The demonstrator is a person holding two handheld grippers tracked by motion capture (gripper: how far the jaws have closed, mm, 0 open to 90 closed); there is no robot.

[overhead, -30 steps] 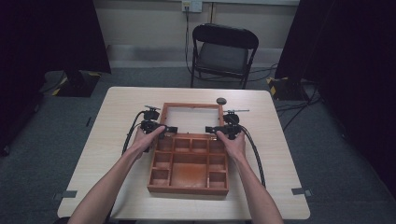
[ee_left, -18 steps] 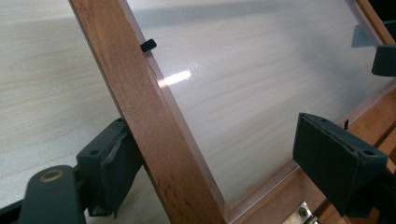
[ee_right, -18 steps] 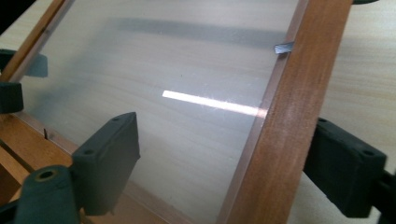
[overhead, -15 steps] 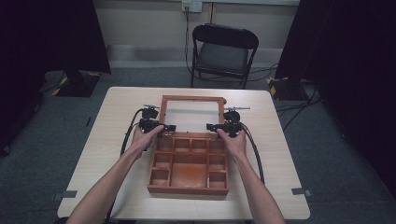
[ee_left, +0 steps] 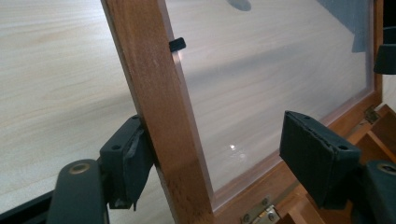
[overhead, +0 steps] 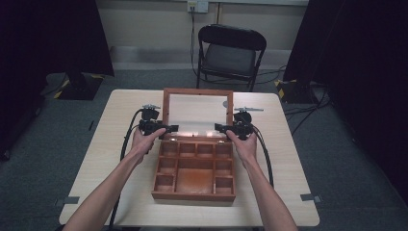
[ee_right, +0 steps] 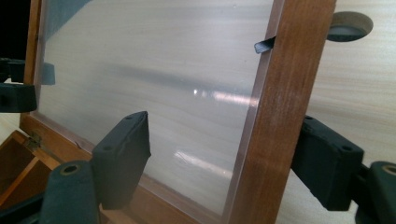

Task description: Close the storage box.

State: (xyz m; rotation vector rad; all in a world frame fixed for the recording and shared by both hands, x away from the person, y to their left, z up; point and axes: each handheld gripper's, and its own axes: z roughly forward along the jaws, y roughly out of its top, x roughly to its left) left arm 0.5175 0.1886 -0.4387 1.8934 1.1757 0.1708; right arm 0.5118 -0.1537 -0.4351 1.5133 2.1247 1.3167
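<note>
A wooden box (overhead: 192,196) with several compartments lies open on the table. Its hinged lid (overhead: 197,91), a wooden frame around a clear pane, stands tilted up at the far side. My left gripper (overhead: 169,129) straddles the lid's left rail (ee_left: 154,93) near the hinge. Its outer pad (ee_left: 133,161) touches the wood and the inner pad stands off over the pane. My right gripper (overhead: 220,129) straddles the right rail (ee_right: 285,93) the same way, its inner pad (ee_right: 126,154) clear of the pane. Both pairs of jaws have just been closing with a rail between them.
A small dark round disc (ee_right: 348,25) lies on the table (overhead: 120,120) beyond the lid. A black folding chair (overhead: 231,53) stands behind the table. Cables trail from both grippers toward the table's near edge.
Both hands have risen, and the lid has swung up from lying low behind the box to a steeper tilt. The jaws of both grippers have narrowed around the rails.
</note>
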